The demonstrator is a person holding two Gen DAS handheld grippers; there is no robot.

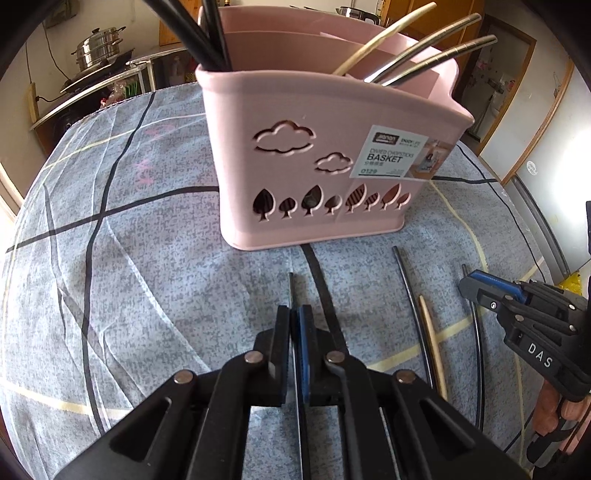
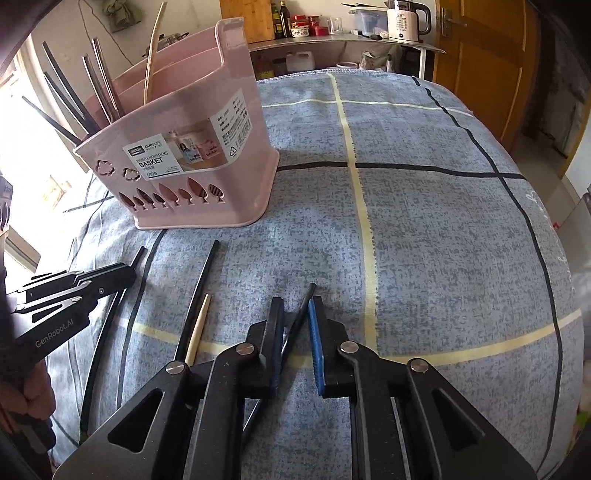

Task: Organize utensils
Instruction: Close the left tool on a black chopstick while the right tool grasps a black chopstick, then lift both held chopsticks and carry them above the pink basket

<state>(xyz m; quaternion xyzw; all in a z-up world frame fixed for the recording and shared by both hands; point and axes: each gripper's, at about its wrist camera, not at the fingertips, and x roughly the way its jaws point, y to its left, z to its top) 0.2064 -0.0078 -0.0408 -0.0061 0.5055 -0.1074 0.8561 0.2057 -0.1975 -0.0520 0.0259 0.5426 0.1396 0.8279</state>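
The pink divided basket (image 1: 295,177) (image 2: 192,147) stands upright on the checked cloth. Black chopsticks (image 1: 199,33) lean in one compartment, a wooden one and metal ones (image 1: 436,51) in another. My left gripper (image 1: 294,310) (image 2: 131,277) is shut on a black chopstick (image 1: 291,288) whose tip pokes out ahead of the pads. My right gripper (image 2: 296,301) (image 1: 467,282) stands slightly open, with another black chopstick (image 2: 301,314) slanting loosely between its blue pads. Between the two grippers a black chopstick (image 1: 410,295) (image 2: 197,295) and a wooden chopstick (image 1: 432,343) (image 2: 197,325) lie on the cloth.
The table (image 2: 424,221) carries a grey-blue cloth that rounds off at its far and right edges. A steamer pot (image 1: 98,44) sits on a counter behind the basket. A kettle (image 2: 404,20) and jars stand on a shelf beside a wooden door (image 2: 480,55).
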